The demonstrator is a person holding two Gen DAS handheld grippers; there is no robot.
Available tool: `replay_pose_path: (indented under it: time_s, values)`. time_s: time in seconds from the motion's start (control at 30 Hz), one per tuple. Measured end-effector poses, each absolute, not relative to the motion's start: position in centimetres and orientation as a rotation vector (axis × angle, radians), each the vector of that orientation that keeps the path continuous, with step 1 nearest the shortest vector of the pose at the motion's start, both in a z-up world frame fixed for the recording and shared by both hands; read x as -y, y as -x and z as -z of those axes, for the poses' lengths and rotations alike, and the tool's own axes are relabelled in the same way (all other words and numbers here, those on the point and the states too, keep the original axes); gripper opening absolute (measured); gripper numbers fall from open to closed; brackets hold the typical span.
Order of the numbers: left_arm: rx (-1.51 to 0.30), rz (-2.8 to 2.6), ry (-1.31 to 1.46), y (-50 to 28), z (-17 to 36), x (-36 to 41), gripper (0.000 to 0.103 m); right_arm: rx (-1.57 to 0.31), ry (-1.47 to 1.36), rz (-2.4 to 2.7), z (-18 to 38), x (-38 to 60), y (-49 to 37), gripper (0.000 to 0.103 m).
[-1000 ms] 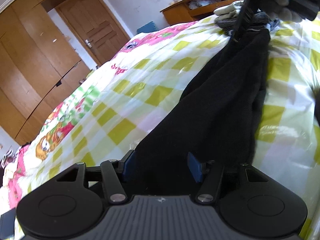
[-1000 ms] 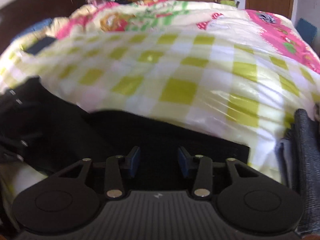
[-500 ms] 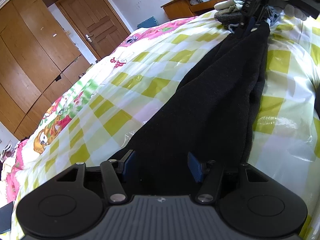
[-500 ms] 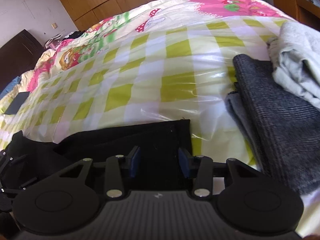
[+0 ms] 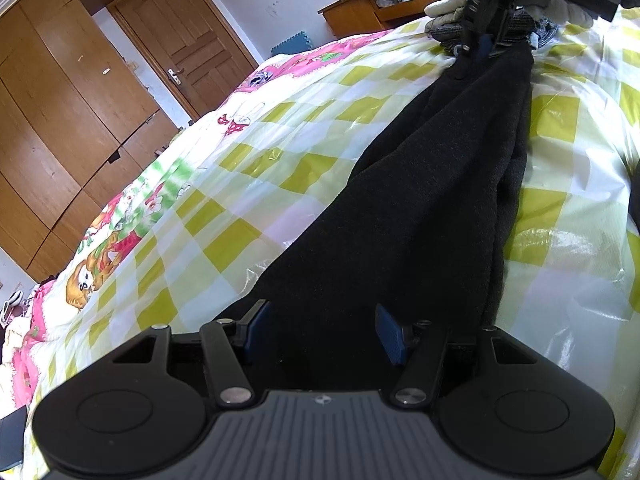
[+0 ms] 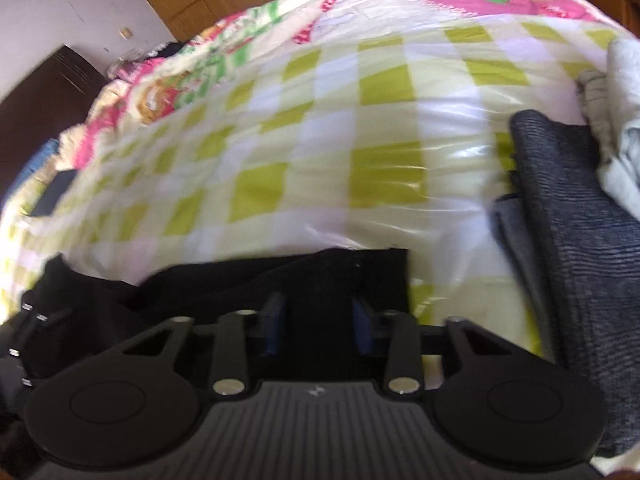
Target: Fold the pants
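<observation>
Black pants [image 5: 420,200] lie stretched along the checked bedspread [image 5: 240,240] between my two grippers. The left gripper [image 5: 322,332] sits at their wide near end, with the bunched cloth filling the gap between its blue pads [image 5: 390,336]. At the top right of the left wrist view, the right gripper [image 5: 486,46] pinches the narrow far end of the legs. In the right wrist view the pants [image 6: 224,288] show their hem inside the right gripper [image 6: 319,328], whose jaws are closing on the cloth.
A pile of folded grey clothes [image 6: 580,240] lies just right of the hem, with a pale garment [image 6: 624,120] behind it. A gloved hand [image 5: 568,10] holds the right gripper. A wooden wardrobe [image 5: 60,120], door [image 5: 188,40] and desk [image 5: 360,12] border the bed.
The right gripper swung right along the bed and rolled, bringing the folded pile into view. Its pads drew closer together on the hem. The left gripper stayed put.
</observation>
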State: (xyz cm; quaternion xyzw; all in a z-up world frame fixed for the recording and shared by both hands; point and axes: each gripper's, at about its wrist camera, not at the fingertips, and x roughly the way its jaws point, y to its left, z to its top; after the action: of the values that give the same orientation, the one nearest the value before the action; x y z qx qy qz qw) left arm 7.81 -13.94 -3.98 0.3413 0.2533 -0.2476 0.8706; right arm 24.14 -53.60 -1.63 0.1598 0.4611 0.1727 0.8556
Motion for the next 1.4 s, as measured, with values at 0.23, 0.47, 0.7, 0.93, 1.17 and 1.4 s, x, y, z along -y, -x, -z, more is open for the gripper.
replay_pose_path:
  time_s: [0.23,0.47,0.7,0.93,1.17,1.4]
  values:
    - [-0.527,0.518,-0.707,-8.0,4.0,13.9,0.071,-0.966,-0.383,-0.295,2.6,53.2,-24.7,0.007]
    - [-0.466,0.476,-0.703,-7.1,3.3,13.6,0.071,-0.725,-0.517,-0.208,-2.6,54.7,-20.5,0.006]
    - [-0.456,0.468,-0.733,-6.0,4.7,13.2,0.080,-0.829,-0.408,-0.028,1.9,53.6,-23.6,0.006]
    - [-0.456,0.440,-0.665,-7.1,3.3,12.8,0.080,-0.767,-0.367,-0.059,-0.1,53.3,-23.6,0.006]
    - [-0.492,0.335,-0.674,-10.6,4.9,12.6,0.080,-0.809,-0.227,0.109,0.7,53.1,-23.7,0.004]
    - [-0.410,0.343,-0.656,-10.7,3.4,13.3,0.080,-0.767,-0.170,-0.406,-1.6,41.5,-21.4,0.008]
